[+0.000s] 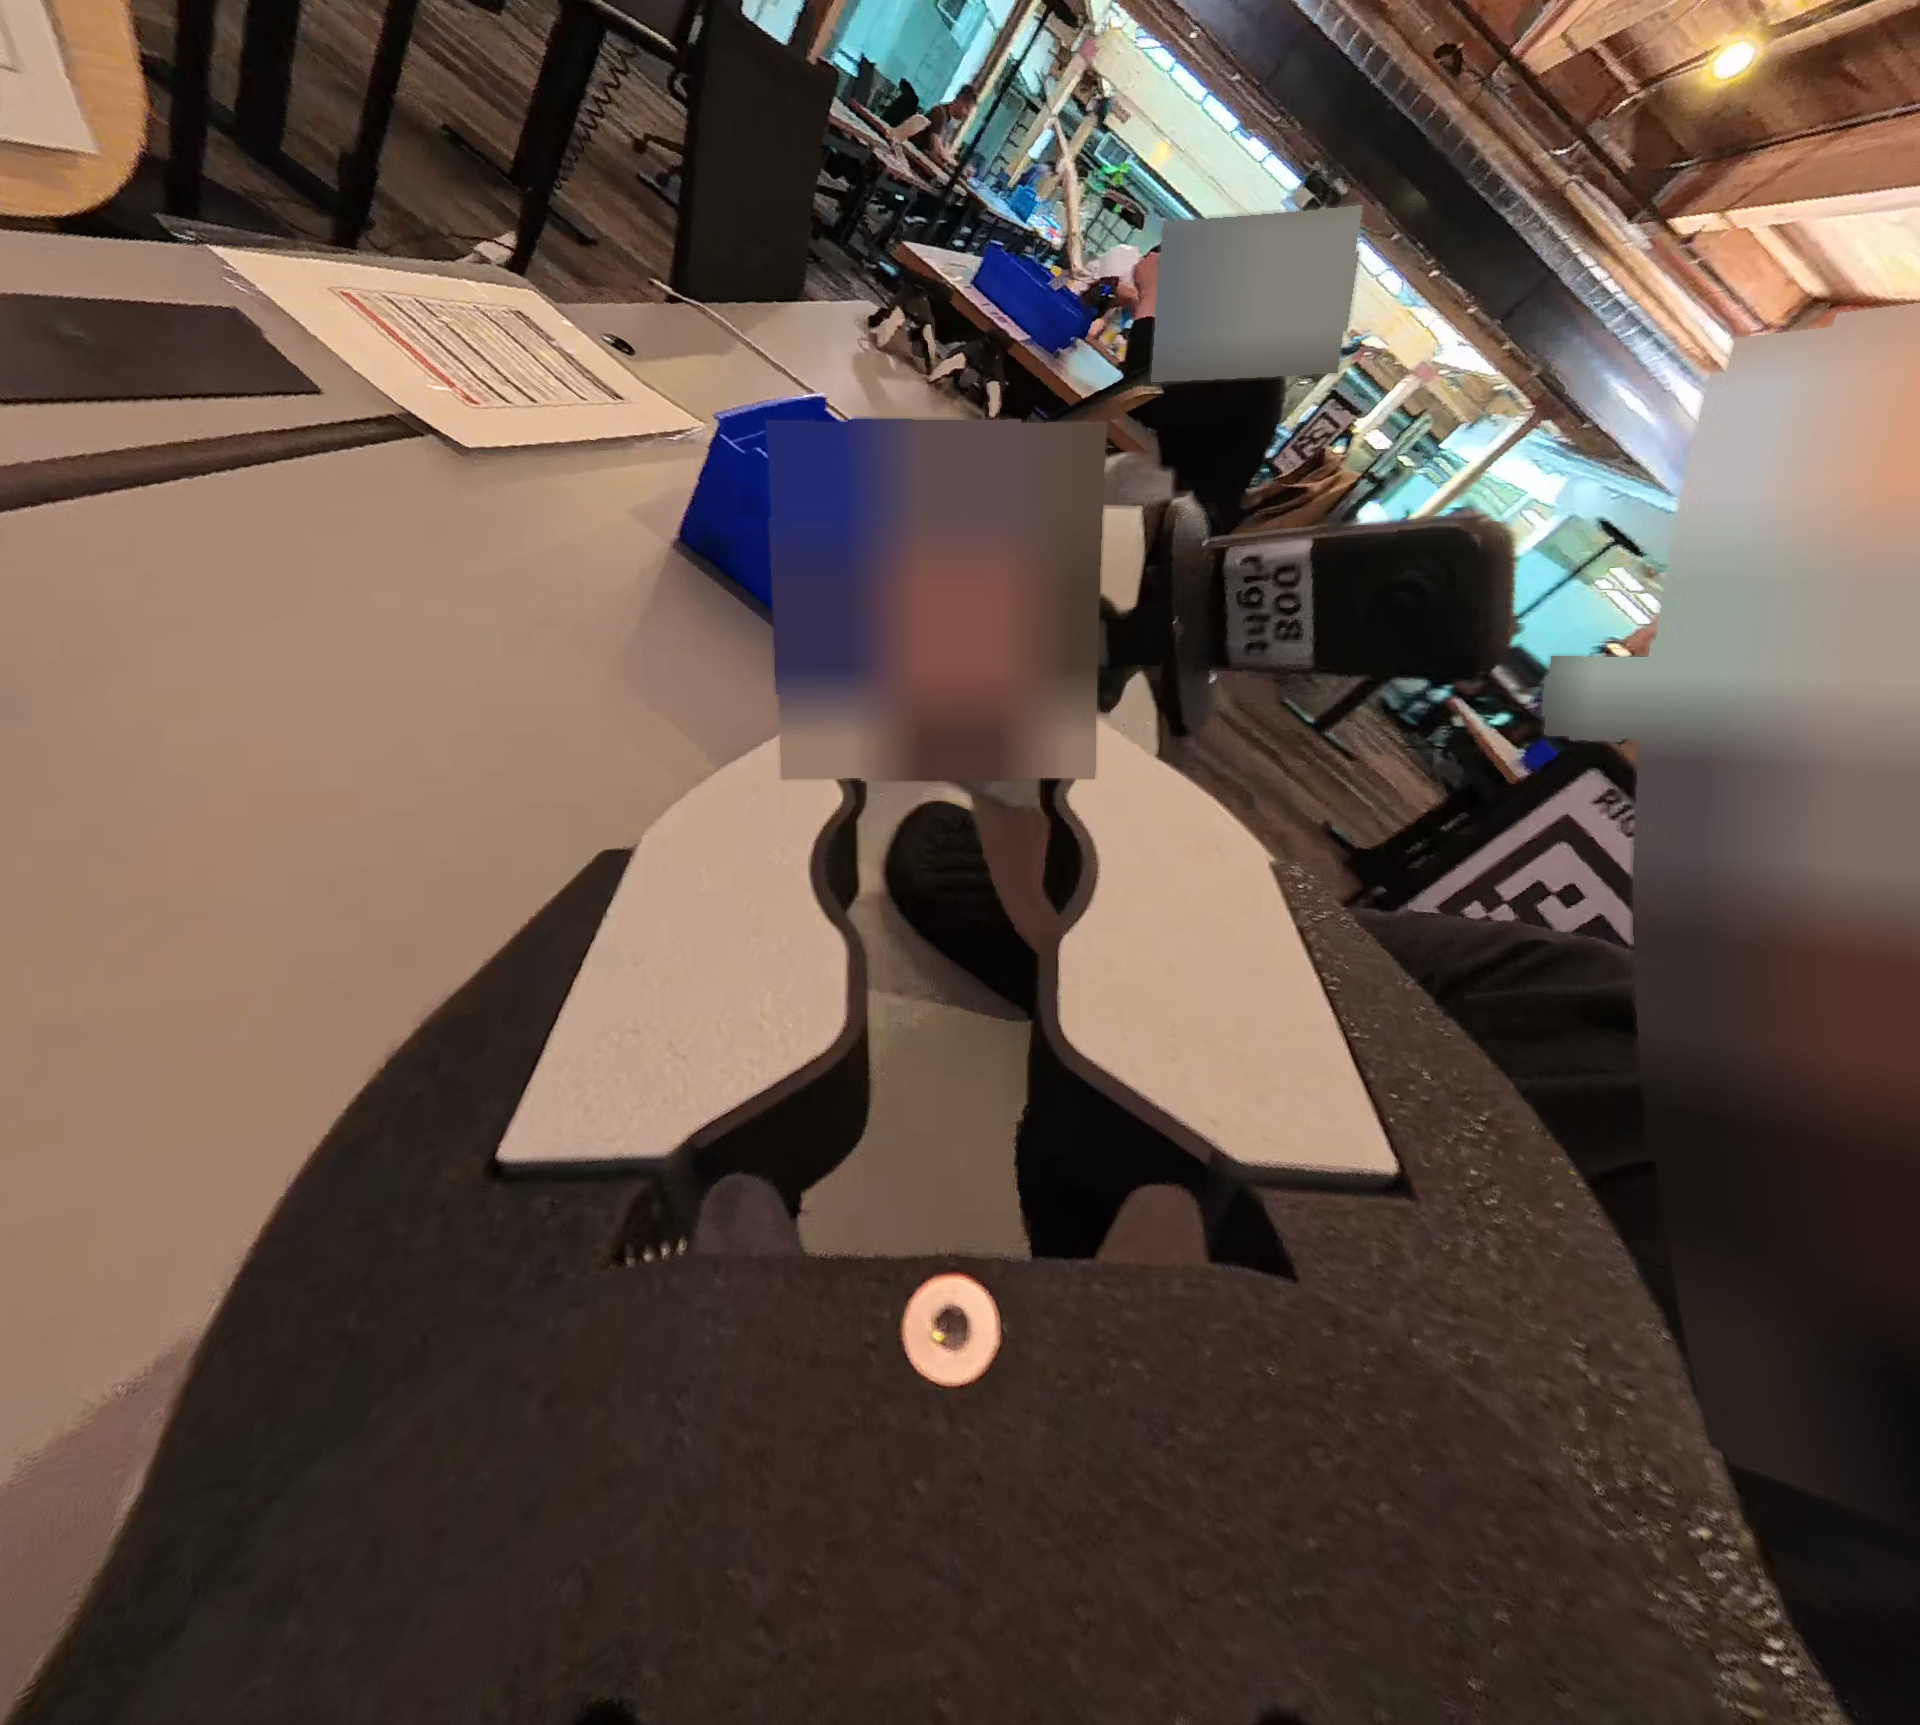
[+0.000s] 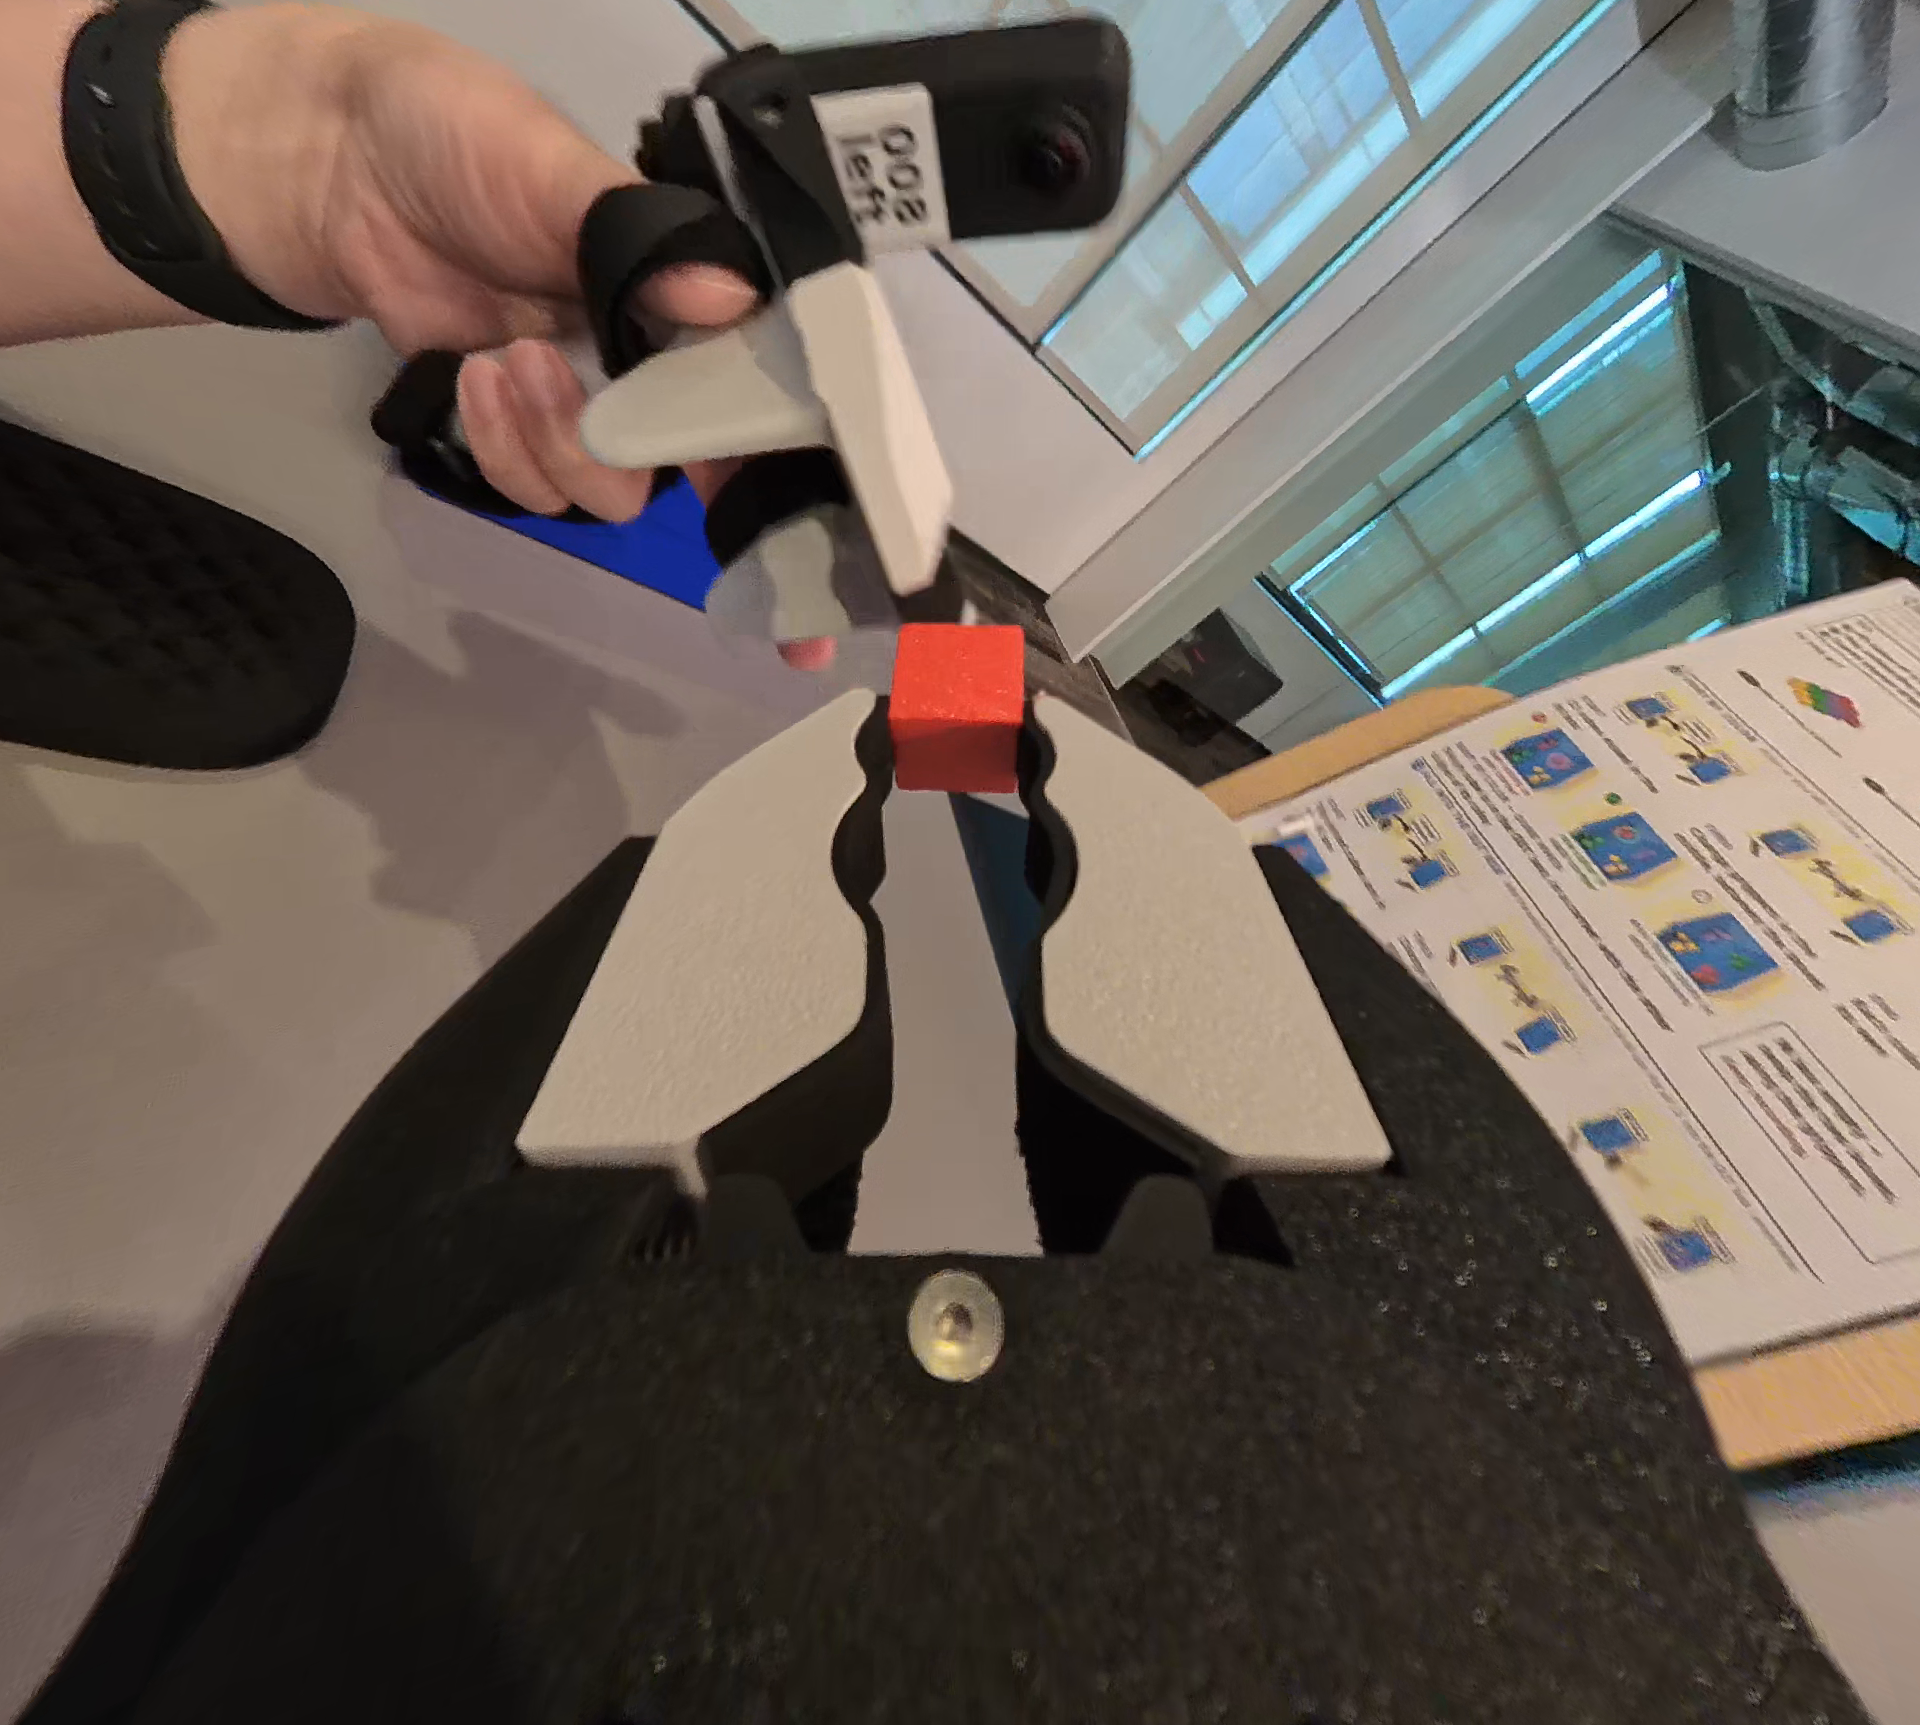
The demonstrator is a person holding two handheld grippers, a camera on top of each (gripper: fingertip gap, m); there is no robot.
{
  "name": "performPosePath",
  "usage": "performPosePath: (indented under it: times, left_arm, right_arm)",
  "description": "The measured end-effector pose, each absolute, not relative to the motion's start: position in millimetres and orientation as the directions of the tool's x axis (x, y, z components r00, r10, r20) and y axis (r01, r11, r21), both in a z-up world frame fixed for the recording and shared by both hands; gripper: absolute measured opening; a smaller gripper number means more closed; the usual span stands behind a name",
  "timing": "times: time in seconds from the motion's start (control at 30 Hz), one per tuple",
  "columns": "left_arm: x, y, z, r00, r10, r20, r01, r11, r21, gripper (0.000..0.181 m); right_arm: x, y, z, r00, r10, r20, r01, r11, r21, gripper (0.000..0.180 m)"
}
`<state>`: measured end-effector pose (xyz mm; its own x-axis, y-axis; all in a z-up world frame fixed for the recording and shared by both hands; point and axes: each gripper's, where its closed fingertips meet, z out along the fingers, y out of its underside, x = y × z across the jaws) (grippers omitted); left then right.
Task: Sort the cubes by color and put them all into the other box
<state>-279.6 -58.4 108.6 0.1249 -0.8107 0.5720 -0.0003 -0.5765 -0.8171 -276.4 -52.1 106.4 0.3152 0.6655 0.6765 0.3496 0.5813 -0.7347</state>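
My right gripper (image 2: 954, 740) is shut on a red cube (image 2: 954, 704), gripping it at the fingertips and holding it in the air. My left gripper (image 2: 862, 584), held in a hand, hangs just above and left of the cube with its jaws apart. In the left wrist view my left gripper (image 1: 956, 802) is open with nothing seen between the fingers; a blurred patch hides the tips. The right gripper's camera body (image 1: 1351, 605) is to the right. A blue box (image 1: 732, 491) stands on the grey table (image 1: 312, 688); a bit of it shows behind the hand (image 2: 634, 548).
A printed sheet (image 1: 468, 356) lies on the table at the back. Another picture sheet (image 2: 1662, 948) lies on a wooden board at the right. A black mesh chair (image 2: 135, 595) is at the left. Windows are behind. People sit at far tables (image 1: 1039, 304).
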Motion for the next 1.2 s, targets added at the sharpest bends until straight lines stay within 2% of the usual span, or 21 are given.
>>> performPosePath:
  times: [0.1, 0.2, 0.27, 0.37, 0.47, 0.57, 0.67, 0.83, 1.0, 1.2]
  left_arm:
    - [-293, -53, 97, 0.232, -0.831, 0.505, -0.008, -0.521, -0.854, 0.038]
    - [-311, -47, 77, 0.370, -0.829, 0.420, -0.046, -0.468, -0.882, 0.038]
    - [-324, -44, 60, 0.459, -0.812, 0.361, -0.096, -0.449, -0.888, 0.037]
    - [-340, -45, 38, 0.556, -0.785, 0.272, -0.175, -0.430, -0.886, 0.036]
    - [-341, -53, 30, 0.567, -0.781, 0.262, -0.188, -0.432, -0.882, 0.035]
    - [-335, -60, 30, 0.561, -0.788, 0.256, -0.205, -0.431, -0.879, 0.033]
    - [-328, -63, 32, 0.580, -0.790, 0.201, -0.242, -0.402, -0.883, 0.033]
    - [-316, -74, 39, 0.587, -0.797, 0.147, -0.284, -0.372, -0.884, 0.033]
    - [-318, -79, 50, 0.616, -0.781, 0.107, -0.279, -0.343, -0.897, 0.033]
    - [-315, -80, 56, 0.603, -0.777, 0.181, -0.214, -0.376, -0.901, 0.031]
  right_arm:
    - [-245, -42, 120, 0.350, 0.658, 0.667, 0.436, 0.516, -0.738, 0.022]
    - [-177, -30, 141, 0.465, 0.658, 0.593, 0.525, 0.334, -0.783, 0.022]
    - [-110, -24, 145, 0.565, 0.653, 0.505, 0.557, 0.150, -0.817, 0.022]
    - [21, -11, 116, 0.763, 0.562, 0.319, 0.532, -0.267, -0.804, 0.022]
    - [164, 2, 50, 0.950, 0.281, 0.138, 0.302, -0.702, -0.645, 0.022]
    - [243, 2, -26, 0.997, 0.076, 0.007, 0.072, -0.902, -0.427, 0.023]
    - [282, -1, -80, 0.999, 0.002, 0.045, 0.012, -0.973, -0.229, 0.022]
    - [311, 13, -124, 0.994, -0.085, 0.066, -0.079, -0.993, -0.083, 0.022]
    - [323, 27, -136, 0.991, -0.089, 0.102, -0.085, -0.995, -0.049, 0.022]
    - [326, 35, -145, 0.990, -0.098, 0.103, -0.093, -0.994, -0.058, 0.022]
